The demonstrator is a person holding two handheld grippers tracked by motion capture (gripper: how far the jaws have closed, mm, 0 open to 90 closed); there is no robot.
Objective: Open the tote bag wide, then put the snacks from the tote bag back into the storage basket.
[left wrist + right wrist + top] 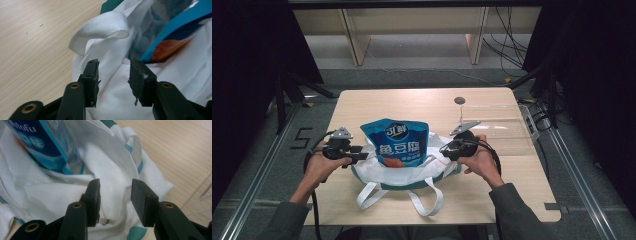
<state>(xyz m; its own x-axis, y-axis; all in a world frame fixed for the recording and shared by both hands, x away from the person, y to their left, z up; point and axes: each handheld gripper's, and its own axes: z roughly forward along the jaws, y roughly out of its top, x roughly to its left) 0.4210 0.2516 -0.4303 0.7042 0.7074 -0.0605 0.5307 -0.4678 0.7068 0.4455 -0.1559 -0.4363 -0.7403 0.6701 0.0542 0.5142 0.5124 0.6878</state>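
The blue snack pouch (397, 142) stands inside the white tote bag (404, 172) at frame centre, seemingly done, with left gripper (113, 75) and right gripper (115, 195) spread, pinching nothing.

Right tool (115, 186) hangs parted over the white bag (50, 195) — blue pouch (37, 142) inside.

A light wooden counter (492, 200) stands on a grey carpeted floor (412, 77), with dark curtains (242, 75) closing in both sides. Beyond the fingers, pale wooden shelving (412, 22) lines the far wall, and black cables (507, 50) trail across the floor beside it.
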